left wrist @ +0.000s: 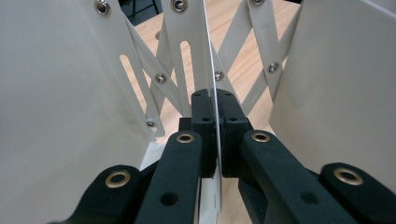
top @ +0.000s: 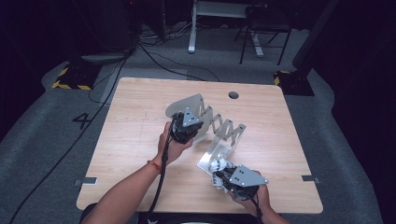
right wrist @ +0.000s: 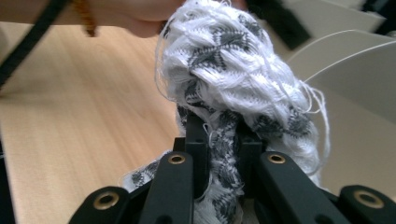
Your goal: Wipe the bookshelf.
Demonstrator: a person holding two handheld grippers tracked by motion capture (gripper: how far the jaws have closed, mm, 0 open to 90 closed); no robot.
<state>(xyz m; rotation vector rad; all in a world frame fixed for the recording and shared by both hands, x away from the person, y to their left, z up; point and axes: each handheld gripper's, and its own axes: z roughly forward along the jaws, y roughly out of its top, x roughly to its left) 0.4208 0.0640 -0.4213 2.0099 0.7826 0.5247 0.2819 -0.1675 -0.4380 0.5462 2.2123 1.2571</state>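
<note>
1. The left gripper is clamped tight on one thin panel of the expanding metal rack. In the left gripper view the sheet's edge runs straight up between the two black pads, pinched with no gap.
2. More panels of the same rack stand on either side of those jaws, and its riveted scissor bars cross just ahead of the tips.
3. The right gripper is clenched on a bunched white-and-grey cloth. The fabric is squeezed between the jaws and balloons out right past the tips.
4. From above, the cloth sits at the nose of the right gripper, touching the near end panel of the rack.
5. The rack stretches across the wooden table from one gripper to the other.
6. A hand wraps each gripper from behind, with cables trailing back along the forearms.
</note>
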